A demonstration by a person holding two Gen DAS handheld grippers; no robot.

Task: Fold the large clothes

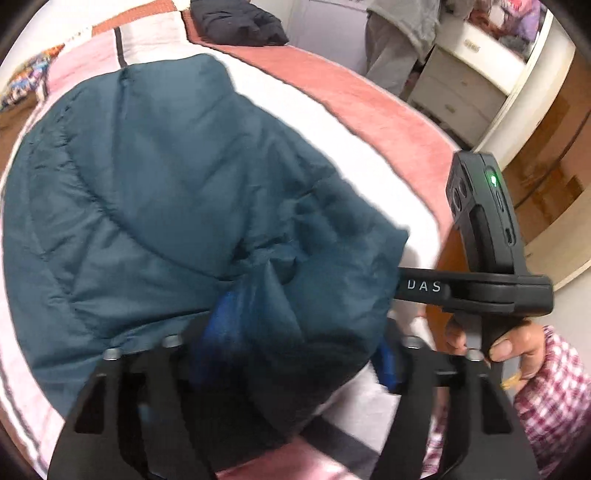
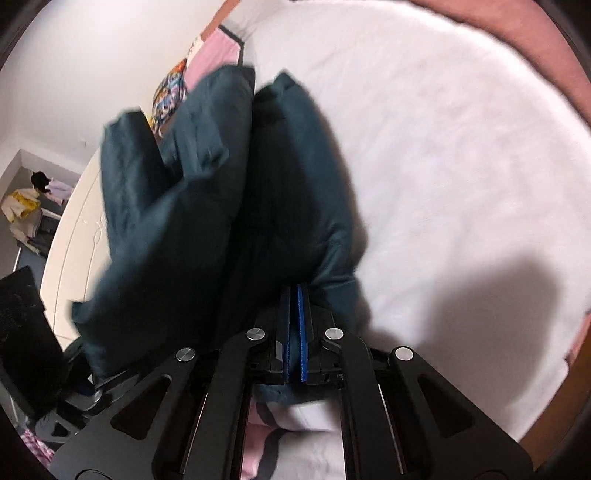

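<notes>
A large dark teal puffer jacket (image 1: 159,177) lies on a white bed cover (image 1: 280,96). In the left wrist view my left gripper (image 1: 295,332) has jacket fabric bunched between its blue pads (image 1: 221,325); the jaws stand fairly wide around the thick fold. My right gripper (image 1: 413,286) reaches into the jacket's edge from the right. In the right wrist view my right gripper (image 2: 294,295) is shut, its blue pads (image 2: 302,332) pinching a thin edge of the jacket (image 2: 288,177), which hangs lifted in front of it over the bed (image 2: 443,147).
A black garment (image 1: 240,22) lies at the far end of the bed. A person in grey (image 1: 399,37) stands by white drawers (image 1: 458,92). A pink cover edge (image 1: 351,96) runs along the bed. A white wardrobe (image 2: 74,236) stands at left.
</notes>
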